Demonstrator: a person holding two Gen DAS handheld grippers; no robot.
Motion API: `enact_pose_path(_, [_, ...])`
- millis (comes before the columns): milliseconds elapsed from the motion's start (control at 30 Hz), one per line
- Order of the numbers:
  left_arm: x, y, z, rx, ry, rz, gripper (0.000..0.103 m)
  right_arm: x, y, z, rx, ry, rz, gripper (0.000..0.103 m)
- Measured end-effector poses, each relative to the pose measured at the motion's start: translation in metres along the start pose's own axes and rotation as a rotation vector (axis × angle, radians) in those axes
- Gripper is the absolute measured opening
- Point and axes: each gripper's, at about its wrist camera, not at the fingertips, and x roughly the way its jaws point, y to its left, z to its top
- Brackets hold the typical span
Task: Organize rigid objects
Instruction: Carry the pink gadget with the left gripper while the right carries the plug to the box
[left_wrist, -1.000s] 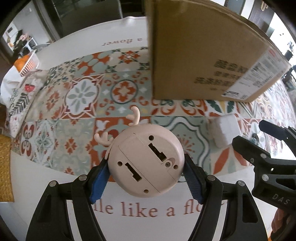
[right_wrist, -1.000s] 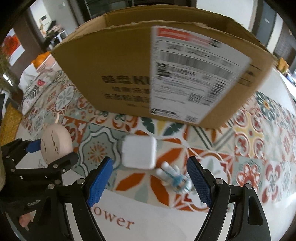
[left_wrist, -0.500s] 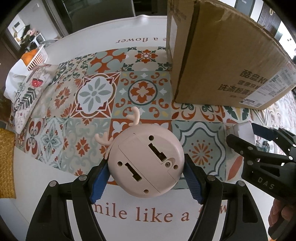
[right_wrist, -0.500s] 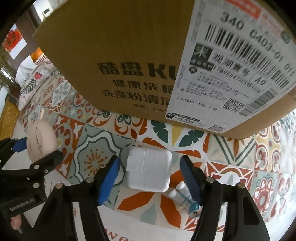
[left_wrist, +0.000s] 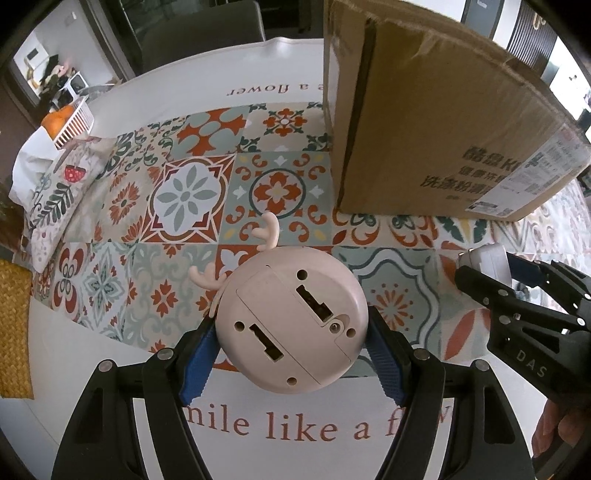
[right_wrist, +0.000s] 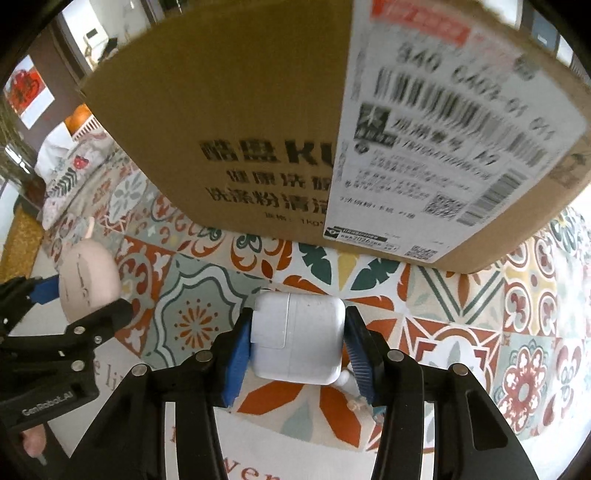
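My left gripper (left_wrist: 291, 347) is shut on a round pink deer-shaped toy (left_wrist: 291, 321) with small antlers, its flat underside facing the camera, held above the tablecloth. My right gripper (right_wrist: 297, 341) is shut on a white square power adapter (right_wrist: 297, 339), close to the cloth. A large cardboard box (right_wrist: 295, 122) stands just behind both; it also shows in the left wrist view (left_wrist: 436, 125). The toy in the left gripper shows at the left of the right wrist view (right_wrist: 88, 282). The right gripper with the adapter (left_wrist: 487, 260) shows at the right of the left wrist view.
A patterned tile tablecloth (left_wrist: 192, 195) covers the table. A small white object (right_wrist: 347, 380) lies partly hidden under my right fingers. A patterned cushion (left_wrist: 55, 199) and a white basket with oranges (left_wrist: 70, 122) sit at the far left.
My right gripper moved in around the white adapter and closed on it. The left gripper kept hold of the deer toy and drew back from the box.
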Motion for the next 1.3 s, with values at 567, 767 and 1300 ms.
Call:
enact_pose_path(567, [-0.068,-0.031,0.015,0.066,-0.171,-0.073,0.074,-0.094,-0.027,-0.013,0.071,-0.222,-0.008,0.048])
enact_pose_path(767, [-0.096,-0.036,0.023,0.083,-0.237,-0.111,0.074,-0.131,-0.029,-0.009,0.076,-0.292,-0.006,0.048])
enact_pose_path(1300, [-0.139,-0.044,0.063,0.127,-0.357,-0.132,0.074,-0.181,-0.027,0.027,0.063,-0.435,-0.020,0.048])
